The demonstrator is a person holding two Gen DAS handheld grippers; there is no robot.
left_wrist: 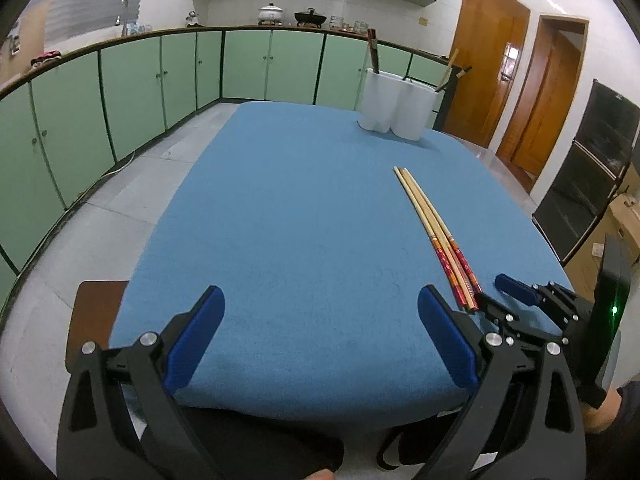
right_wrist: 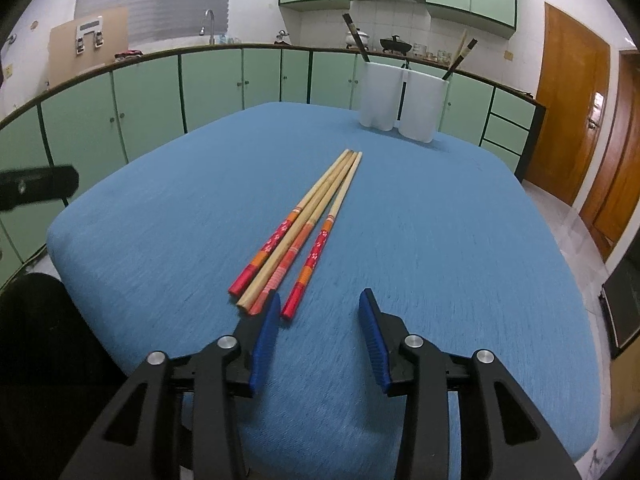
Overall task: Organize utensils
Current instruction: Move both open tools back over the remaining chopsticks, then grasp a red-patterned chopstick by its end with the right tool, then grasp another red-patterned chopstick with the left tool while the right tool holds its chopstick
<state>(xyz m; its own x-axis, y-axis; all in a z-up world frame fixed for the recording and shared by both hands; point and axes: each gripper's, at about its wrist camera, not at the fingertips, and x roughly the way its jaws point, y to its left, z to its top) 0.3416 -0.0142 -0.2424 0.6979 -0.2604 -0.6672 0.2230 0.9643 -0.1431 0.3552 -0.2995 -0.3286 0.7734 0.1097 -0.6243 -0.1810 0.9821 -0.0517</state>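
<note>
Pale bamboo chopsticks (right_wrist: 308, 226) (red-orange patterned ends), on blue cloth (right_wrist: 160, 240), both grippers' jaws spread, empty.

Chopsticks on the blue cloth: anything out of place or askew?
Four chopsticks lie loose on the blue cloth, fanned apart at their red ends, not in the white holder at the far edge. Nothing looks spilled or damaged.

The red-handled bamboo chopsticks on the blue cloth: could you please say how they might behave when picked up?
The red-handled bamboo chopsticks look thin, straight and stiff, so probably light and unbending. Lying loosely side by side, they may roll or scatter if nudged. The blue cloth looks textured, which likely limits sliding.
</note>
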